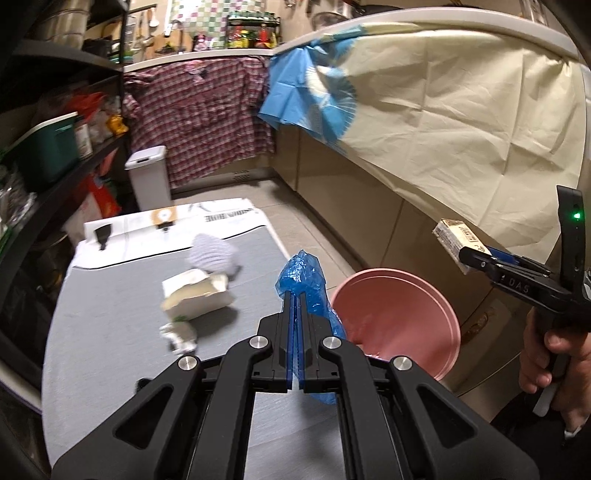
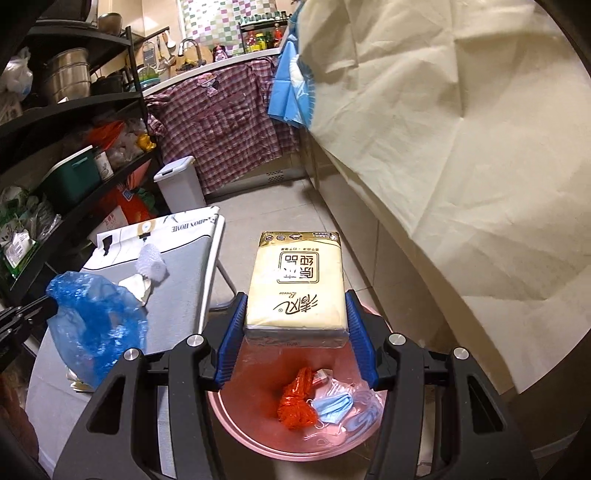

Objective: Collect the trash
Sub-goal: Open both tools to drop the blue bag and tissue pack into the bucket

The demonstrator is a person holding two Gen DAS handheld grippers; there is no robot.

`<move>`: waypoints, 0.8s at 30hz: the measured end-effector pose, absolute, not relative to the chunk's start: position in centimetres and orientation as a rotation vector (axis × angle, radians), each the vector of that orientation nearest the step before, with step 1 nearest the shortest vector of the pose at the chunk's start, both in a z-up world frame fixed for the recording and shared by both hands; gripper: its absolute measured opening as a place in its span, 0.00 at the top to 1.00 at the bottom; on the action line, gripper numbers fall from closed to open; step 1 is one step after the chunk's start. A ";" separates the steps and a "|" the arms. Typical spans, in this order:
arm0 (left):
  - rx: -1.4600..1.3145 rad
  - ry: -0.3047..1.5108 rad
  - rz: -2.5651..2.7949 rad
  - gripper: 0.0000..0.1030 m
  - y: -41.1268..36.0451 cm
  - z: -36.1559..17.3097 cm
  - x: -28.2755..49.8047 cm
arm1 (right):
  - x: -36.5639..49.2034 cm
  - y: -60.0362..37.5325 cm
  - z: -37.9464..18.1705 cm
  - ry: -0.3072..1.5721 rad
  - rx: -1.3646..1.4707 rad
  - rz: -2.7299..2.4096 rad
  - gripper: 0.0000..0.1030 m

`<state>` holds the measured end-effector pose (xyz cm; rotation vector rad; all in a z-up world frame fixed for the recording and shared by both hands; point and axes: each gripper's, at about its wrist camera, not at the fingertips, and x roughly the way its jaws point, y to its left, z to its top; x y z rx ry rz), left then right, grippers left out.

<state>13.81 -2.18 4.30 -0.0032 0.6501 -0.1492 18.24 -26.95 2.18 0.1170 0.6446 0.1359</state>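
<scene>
while clamped in right claw (image 2: 295,317), tissue pack (image 2: 295,284)

Tissue pack (image 2: 295,284) above bin (image 2: 236,424)

A narrow kitchen under warm indoor light. The floor (image 2: 280,206) is pale beige tile. At the far end, a white-edged counter (image 1: 199,55) runs across the room, with a red plaid shirt (image 1: 199,110) hanging down its front. Above the counter, the wall (image 2: 225,22) is tiled in green, purple and white checks, and utensils hang beside it. Left of the counter stands a black shelving unit (image 2: 74,107) crowded with pots, bags and a green box. A small white lidded bin (image 2: 181,181) sits on the floor below the counter. Right of the counter, a cream sheet (image 1: 461,110) and a blue cloth (image 1: 295,96) drape over beige cabinets.
</scene>
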 end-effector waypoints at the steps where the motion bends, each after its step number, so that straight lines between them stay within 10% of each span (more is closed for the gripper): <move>1: -0.001 0.652 -0.154 0.99 -2.8 4.2 14.2 | 18.3 -27.3 2.2 0.645 0.123 0.136 0.49; 24: -0.009 0.772 -0.224 0.99 -10.4 -1.0 21.2 | 21.3 -28.2 -0.6 0.743 0.112 0.110 0.49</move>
